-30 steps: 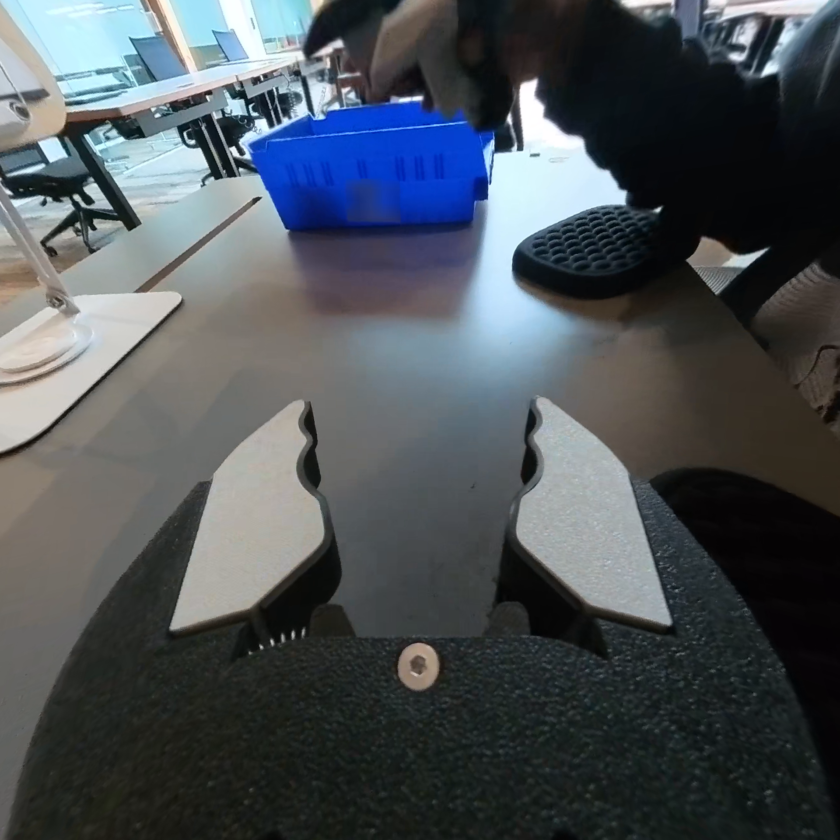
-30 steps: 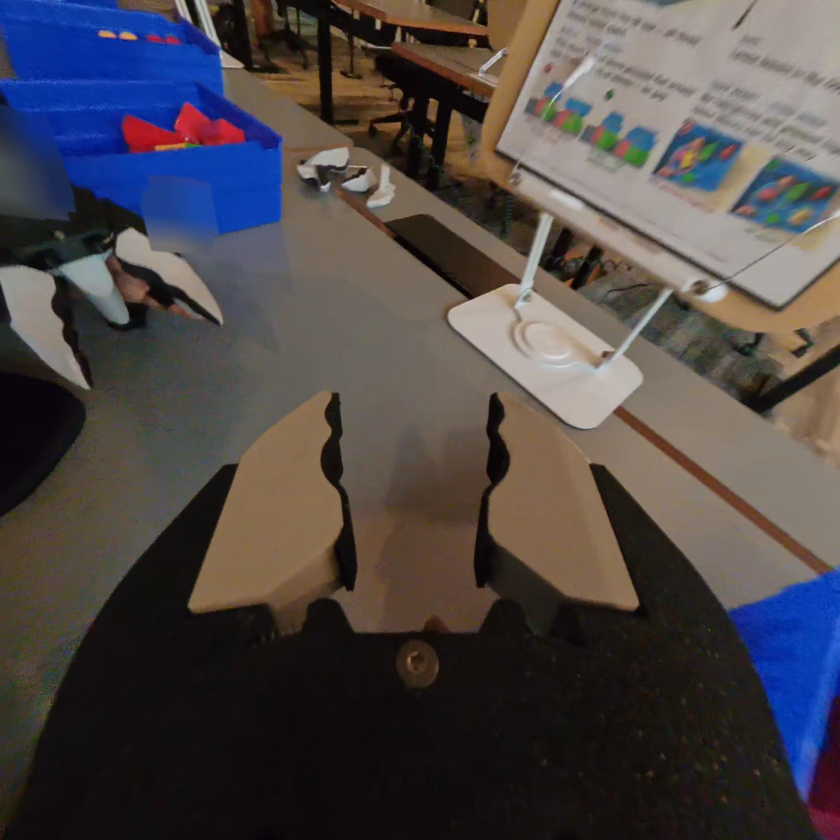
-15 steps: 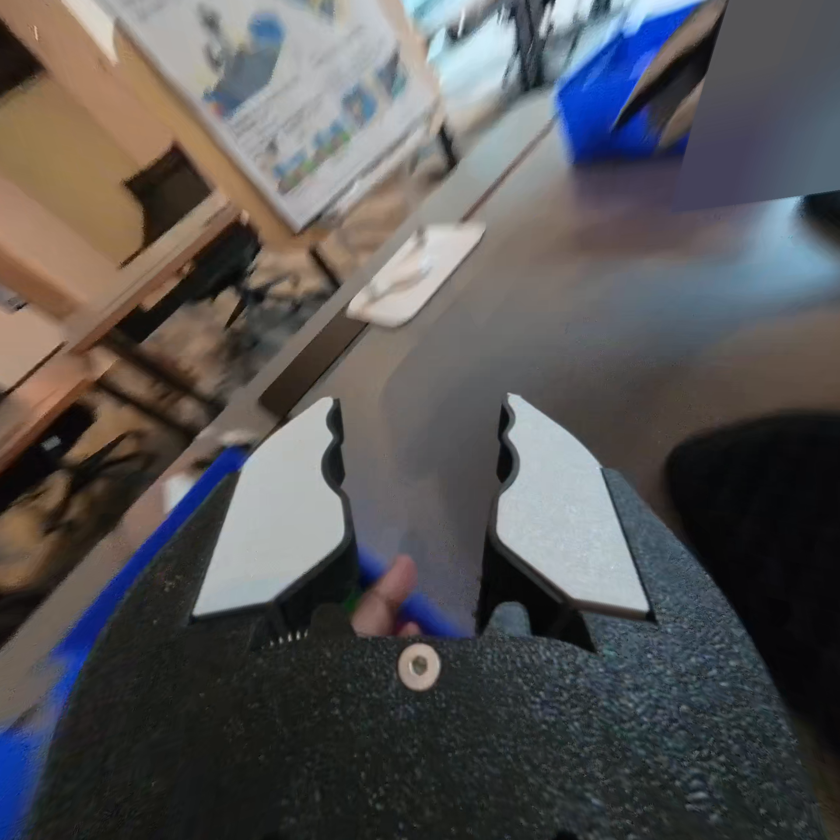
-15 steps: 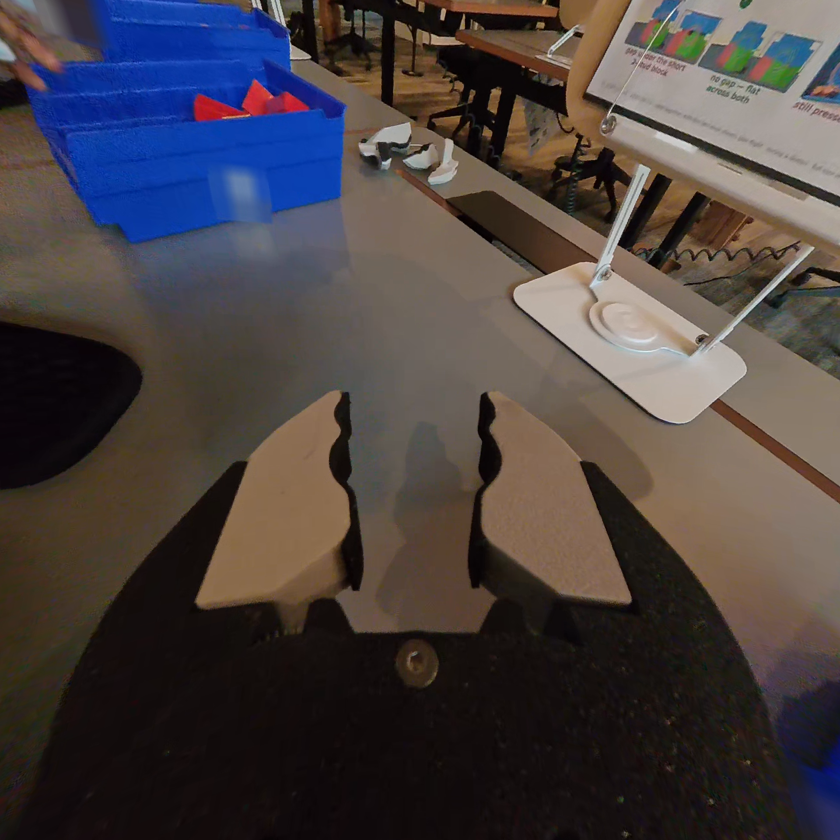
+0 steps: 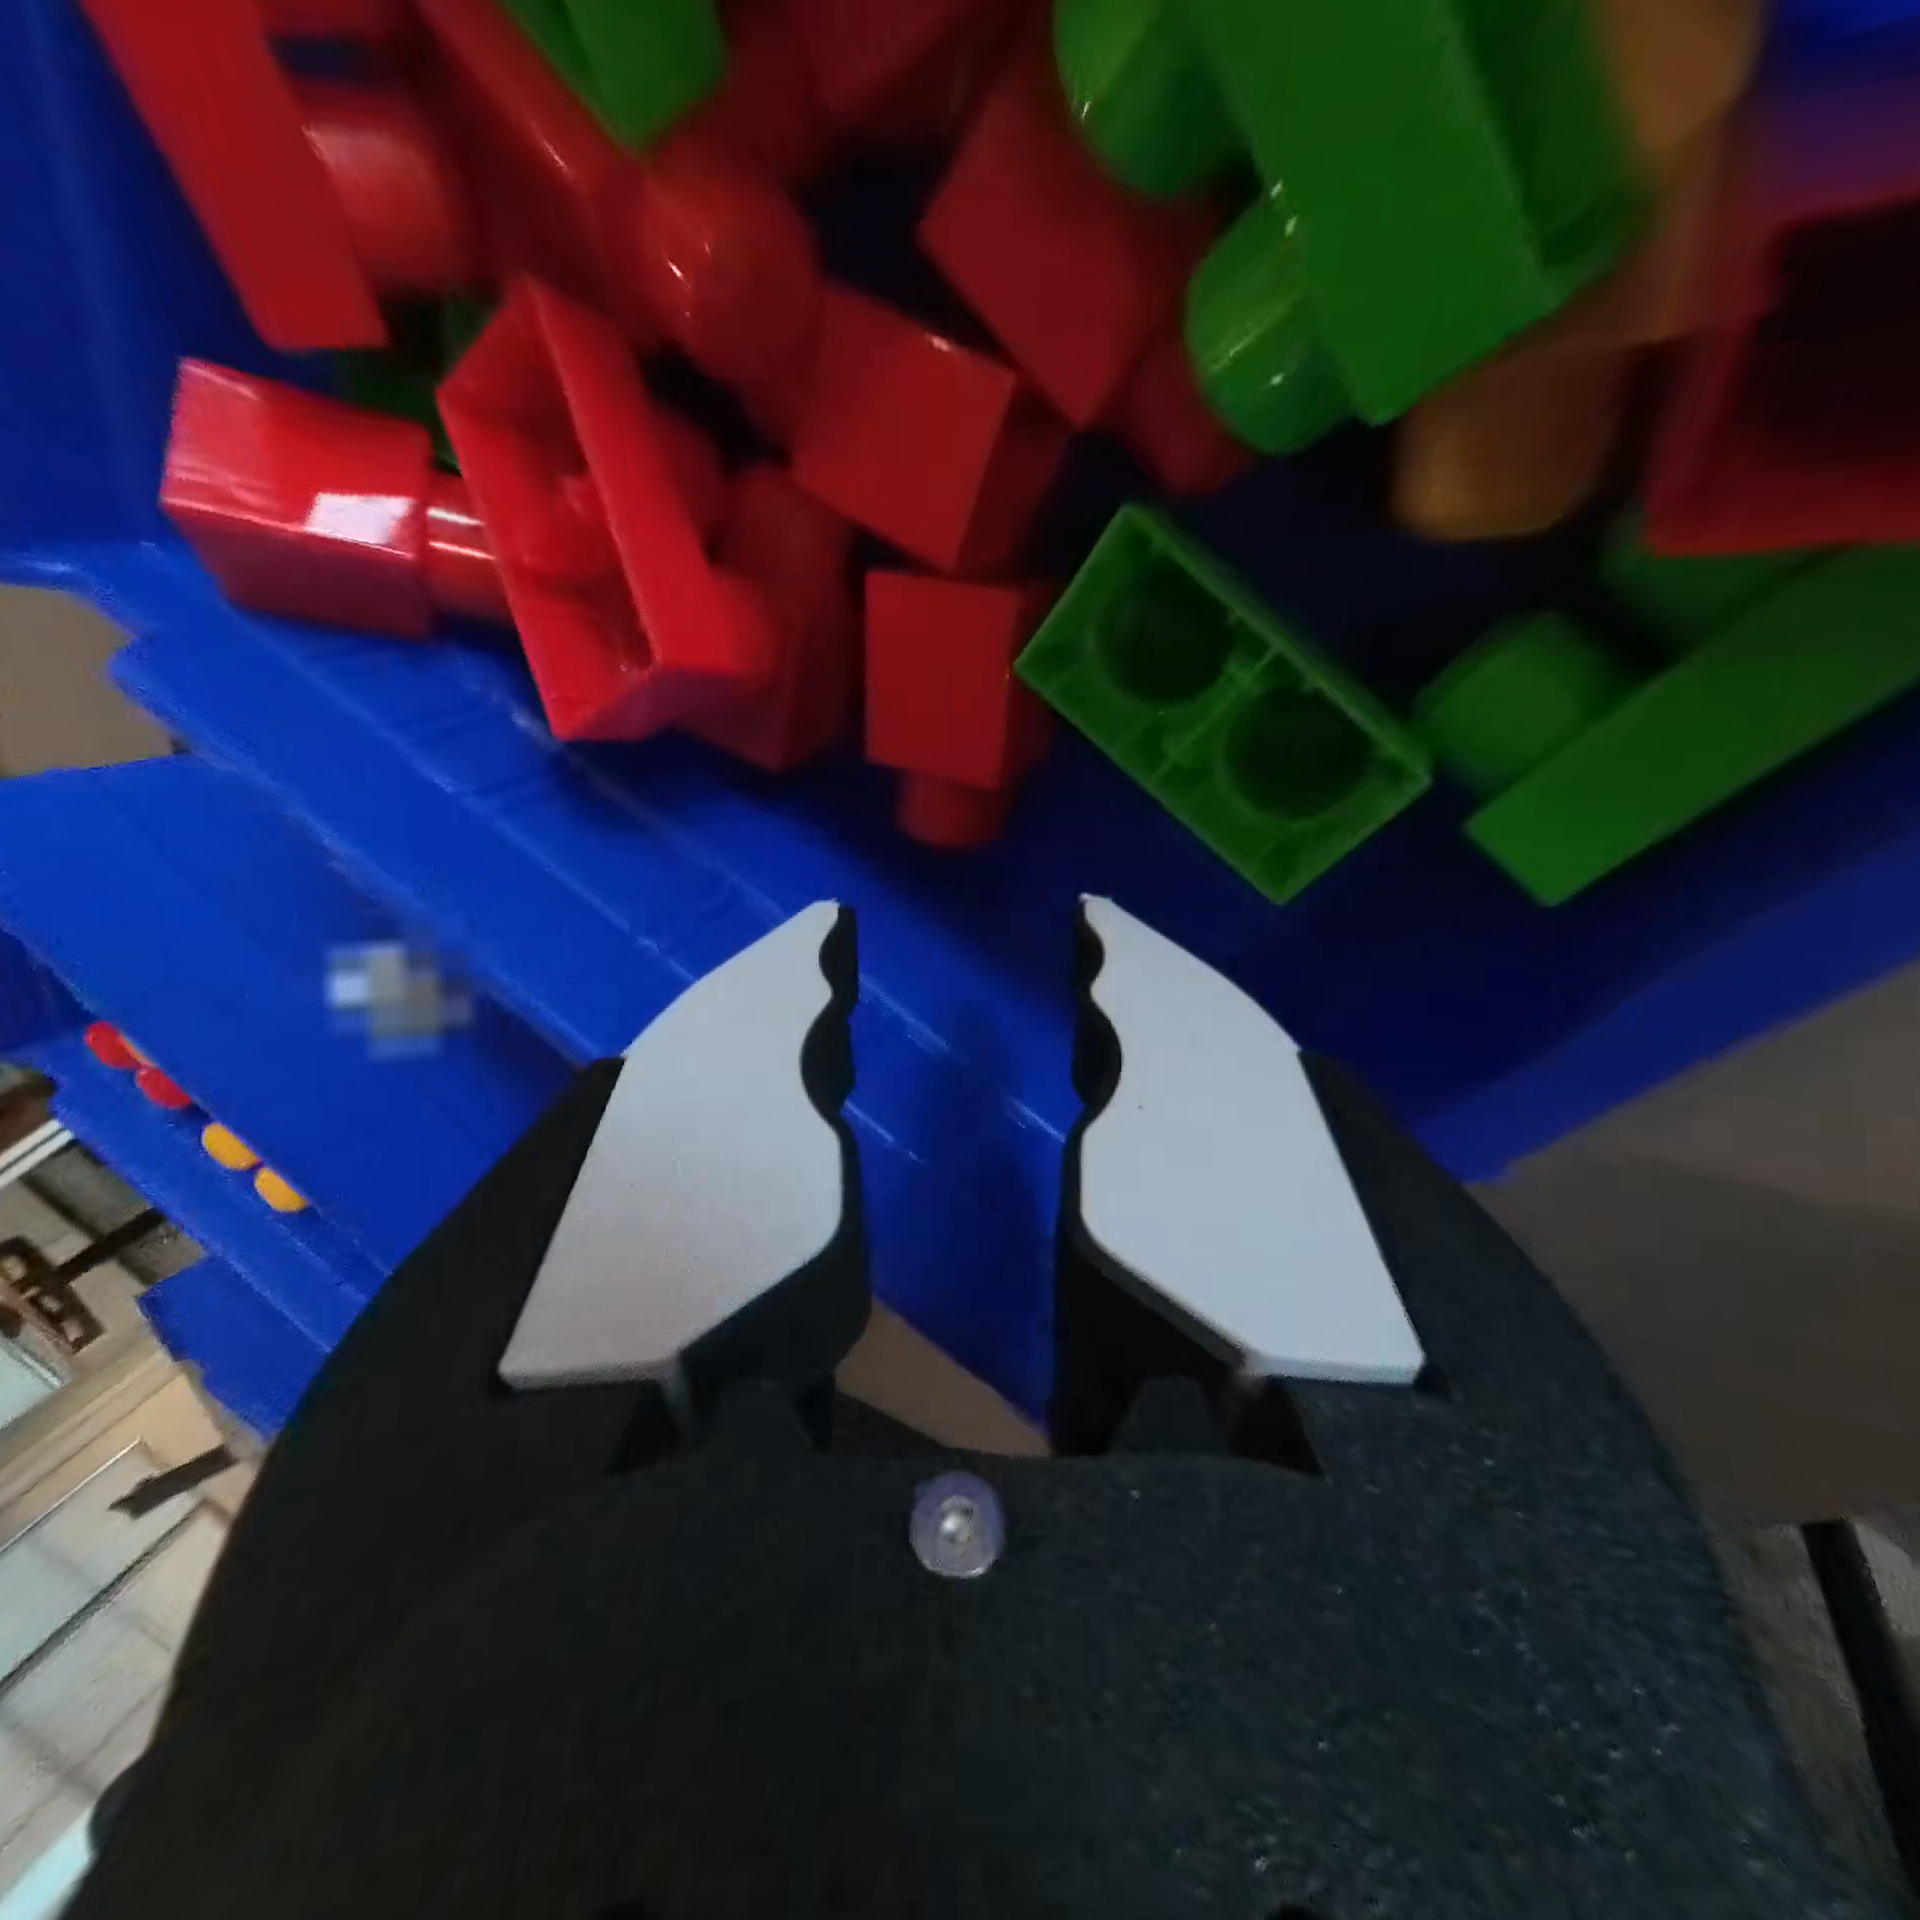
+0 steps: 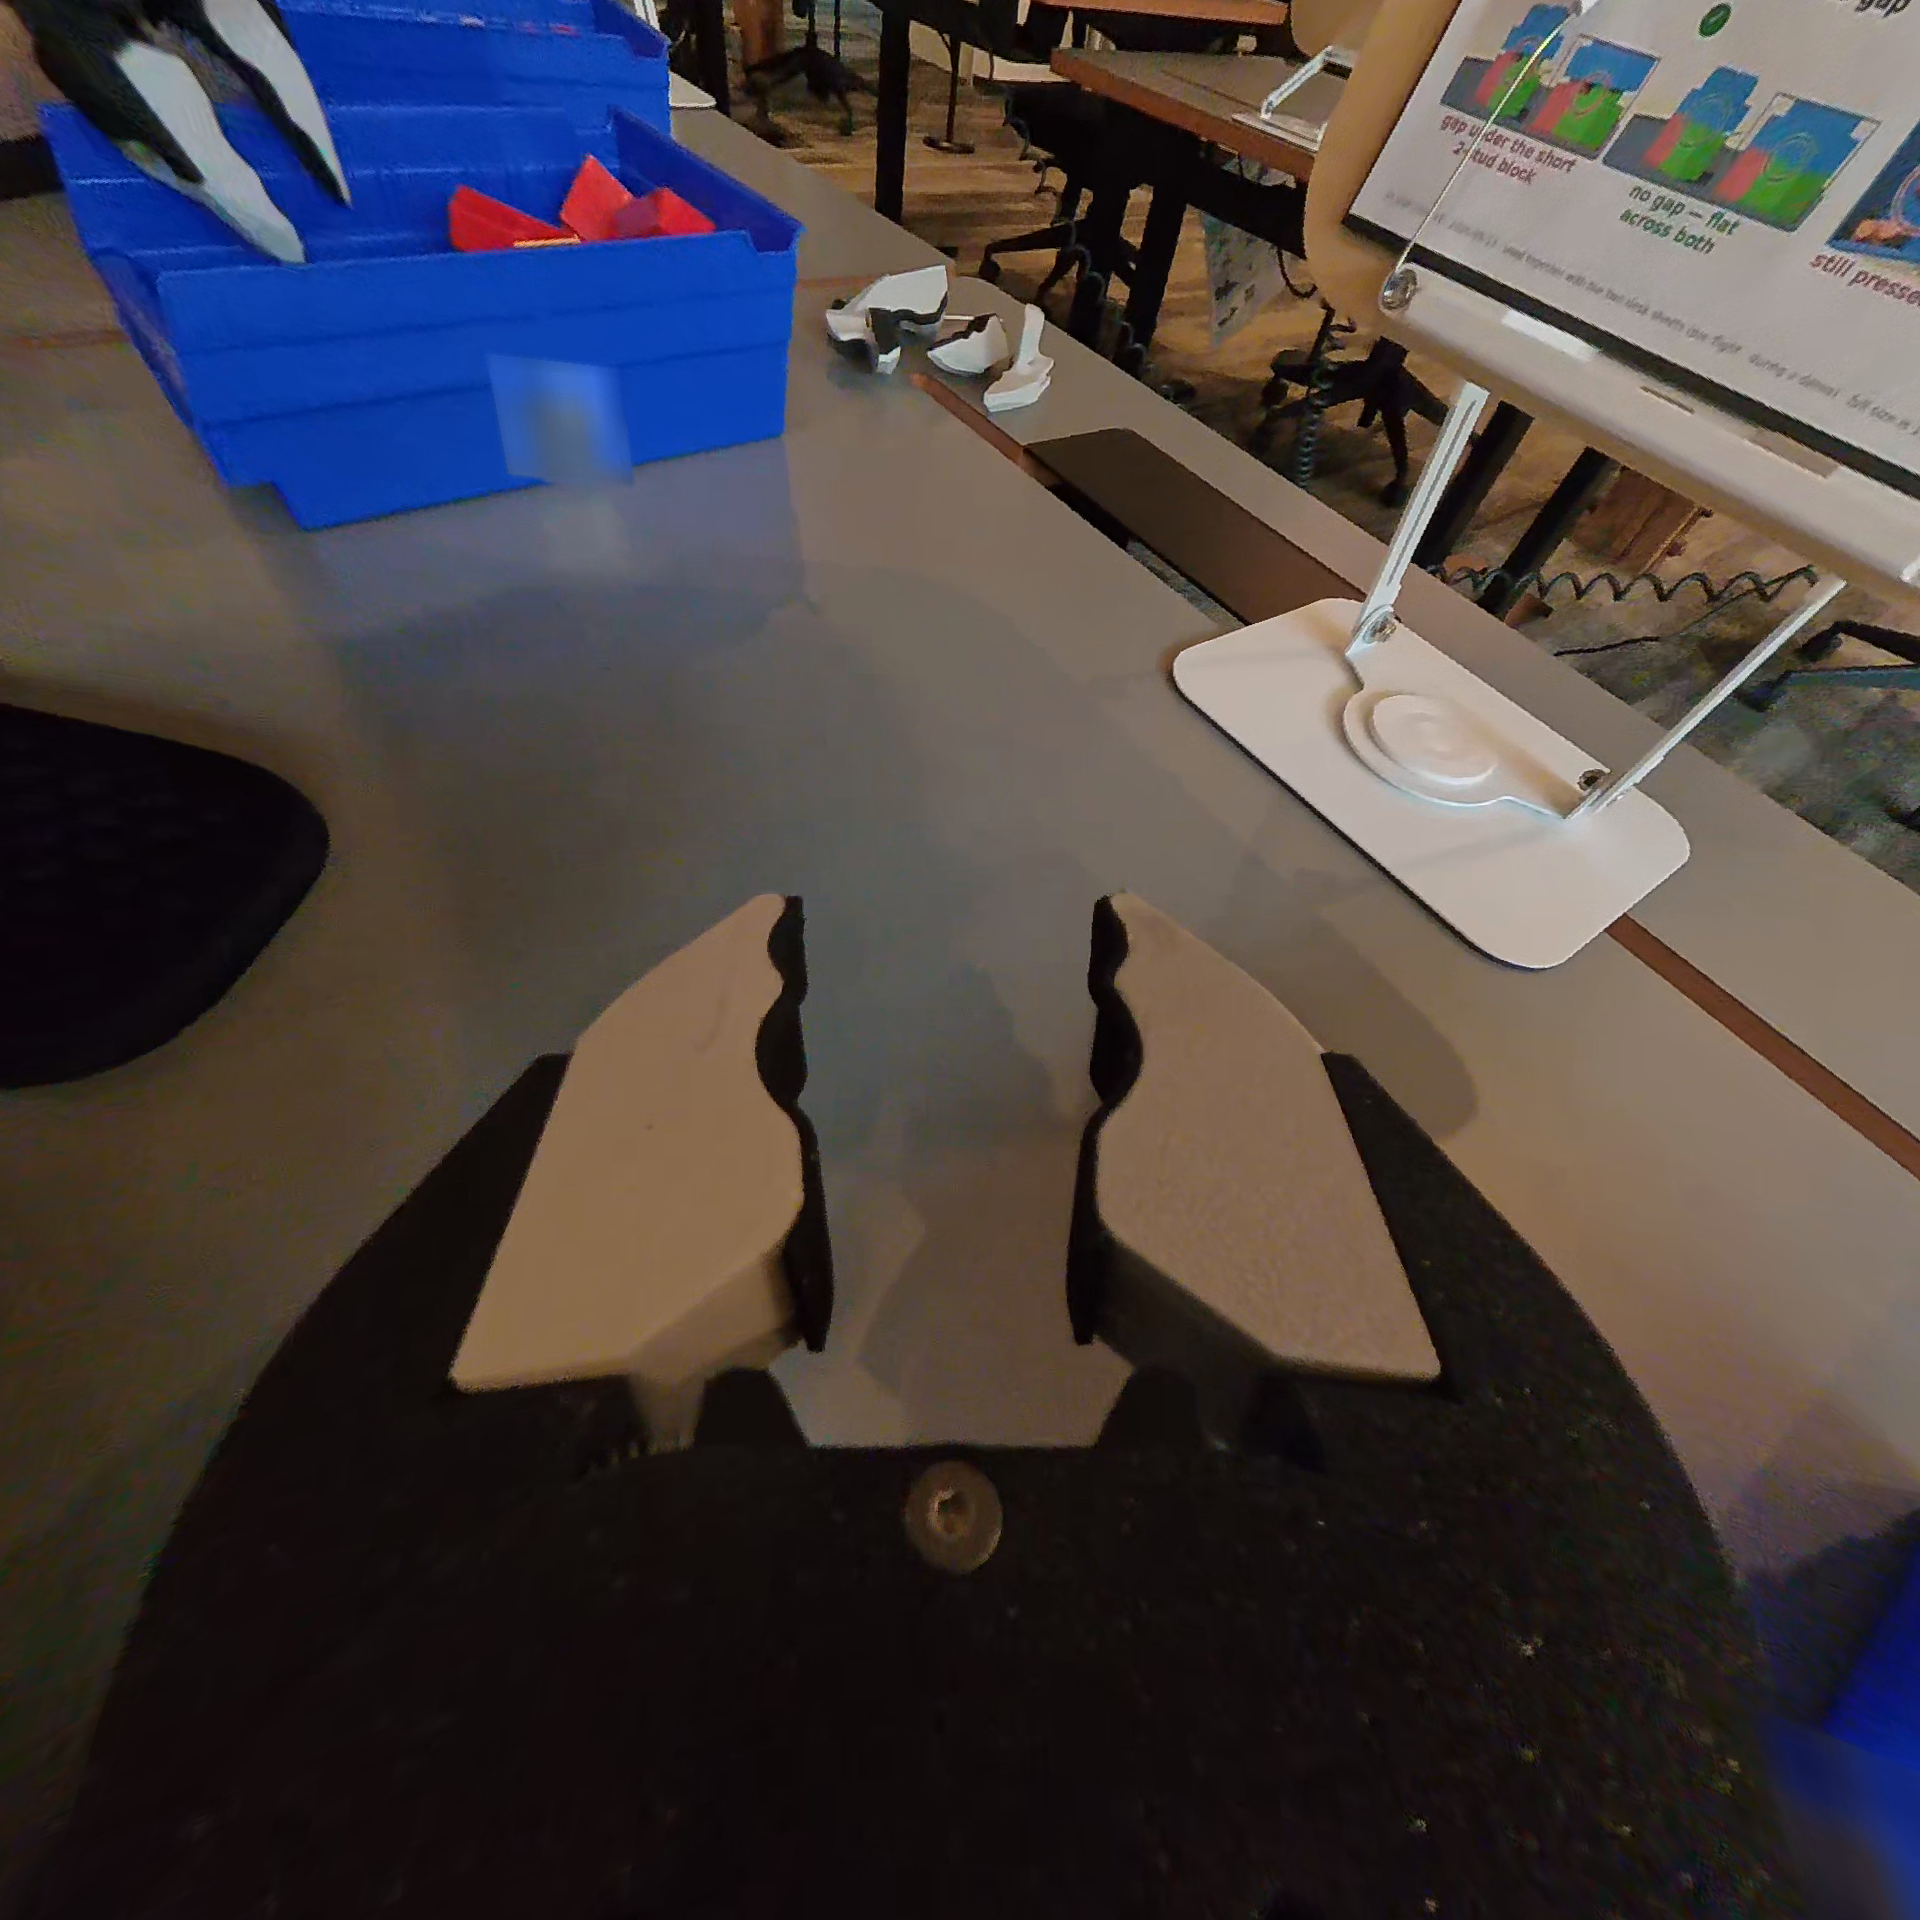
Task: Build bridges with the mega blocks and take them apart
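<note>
In the left wrist view my left gripper (image 5: 966, 920) hangs over the rim of a blue bin (image 5: 582, 883) that holds a heap of mega blocks. Red blocks (image 5: 613, 540) lie on the left, green blocks (image 5: 1226, 696) on the right, one of them hollow side up. Its jaws stand apart with nothing between them. In the right wrist view my right gripper (image 6: 945, 914) is open and empty above the bare grey table (image 6: 831, 707). The left gripper also shows in the right wrist view (image 6: 260, 177), over the blue bin (image 6: 436, 343) at the far left.
A white stand base (image 6: 1434, 779) carries an instruction sheet (image 6: 1662, 177) at the right. White broken pieces (image 6: 935, 332) lie behind the bin. A black pad (image 6: 114, 883) lies at the left. More blue bins (image 5: 187, 1039) are stacked beside the first. My hands' fingertips stand some 55 cm from each other.
My left gripper has swung from low over the table to above the blue bin, and its jaws have narrowed. The right gripper has shifted a little; its jaws closed slightly.
</note>
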